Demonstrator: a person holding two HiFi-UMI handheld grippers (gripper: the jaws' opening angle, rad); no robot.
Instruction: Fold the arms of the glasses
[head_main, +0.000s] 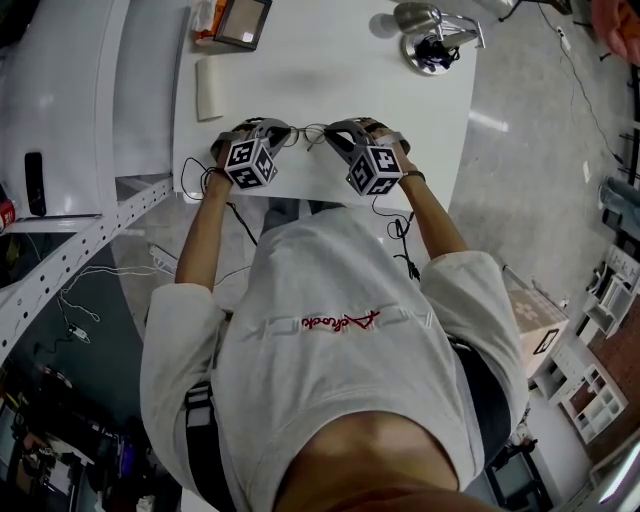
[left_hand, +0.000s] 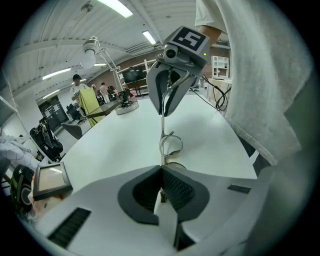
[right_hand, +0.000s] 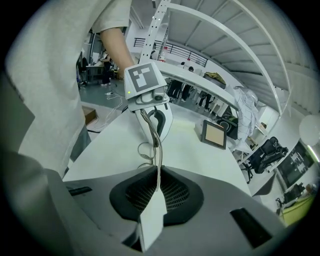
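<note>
1. The glasses (left_hand: 171, 145) sit between the two claws, over the near edge of the white table (head_main: 330, 60); whether the rims touch the top I cannot tell.
2. The left gripper (left_hand: 162, 167) is pinched narrow on a thin wire part of the glasses; the pads meet on it, with no gap showing.
3. The right gripper (right_hand: 157, 168) is likewise closed tight on thin wire; the two claws face each other, close together.
4. A straight wire runs from one claw to the other, with the lens rims just beside it; I cannot tell whether it is an arm or the frame.
5. Step in hand, as judged: swinging an arm in against the frame.
6. To do it well:
   - hold one claw still as the anchor;
   - move the other in an arc about the hinge, never pulling the claws apart;
   - keep the wrists from rolling, since thin wire probably bends easily.
7. Risk: the wire may slip between the pads; lower the glasses to the table before letting go.
</note>
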